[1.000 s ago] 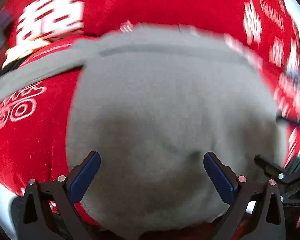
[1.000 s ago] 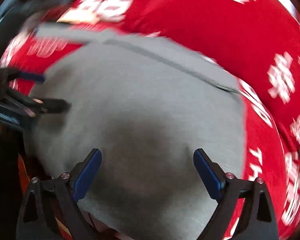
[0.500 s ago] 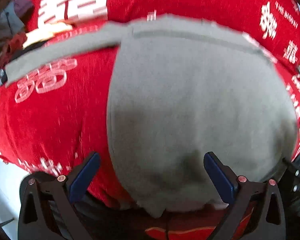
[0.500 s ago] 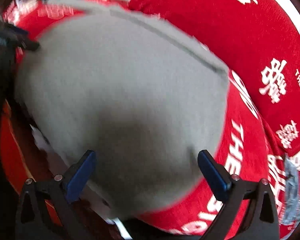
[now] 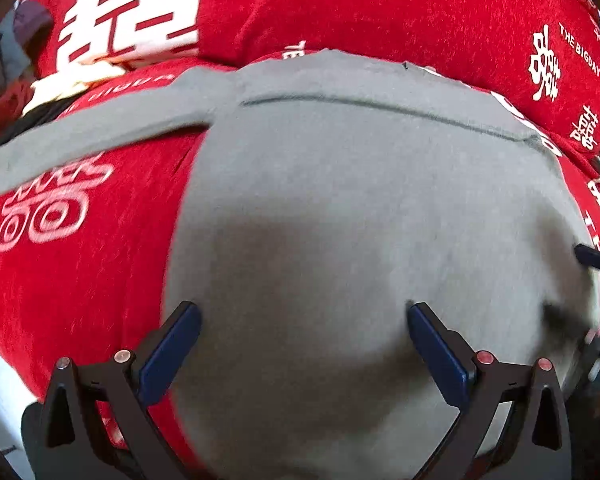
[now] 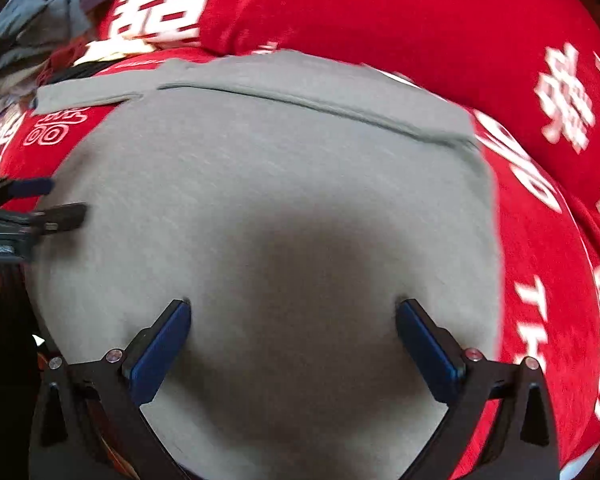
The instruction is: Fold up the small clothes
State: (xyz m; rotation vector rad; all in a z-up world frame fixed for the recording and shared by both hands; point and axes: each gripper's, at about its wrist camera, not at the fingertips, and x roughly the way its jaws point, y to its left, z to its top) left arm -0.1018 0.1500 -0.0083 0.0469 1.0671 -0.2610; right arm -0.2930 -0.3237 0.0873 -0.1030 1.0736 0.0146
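Left wrist view
Task's thing: a plain grey knit garment (image 5: 360, 208) lay spread flat over a red plush cloth with white printed characters (image 5: 80, 280), filling the middle of the frame.
Garment detail: a stitched hem line ran across its far edge, and a narrow grey strap (image 5: 96, 136) stretched from its far left corner out toward the left.
Left claw (image 5: 304, 344): its two blue-padded fingers (image 5: 172, 352) stood wide apart above the near part of the garment, nothing pinched between them; whether the tips touched the fabric could not be told.
Right edge: a dark finger of the right claw (image 5: 596, 258) poked in over the garment's right side.
Far left: a blurred heap of dark and pale cloth (image 5: 24, 80) lay beyond the strap.
Containers: nothing of that kind could be made out.

Right wrist view
Task's thing: the grey garment (image 6: 268, 200) again lay flat on the red cloth (image 6: 548, 280), hem line at the far side, strap (image 6: 84, 94) off to the far left.
Right claw (image 6: 292, 340): blue pads (image 6: 160, 348) spread as wide as they went over the near fabric, gripping nothing.
Left edge: the left claw's fingers (image 6: 36, 200) reached in sideways, set apart, at the garment's left edge.
Far left corner: blurred dark clothing (image 6: 40, 12).
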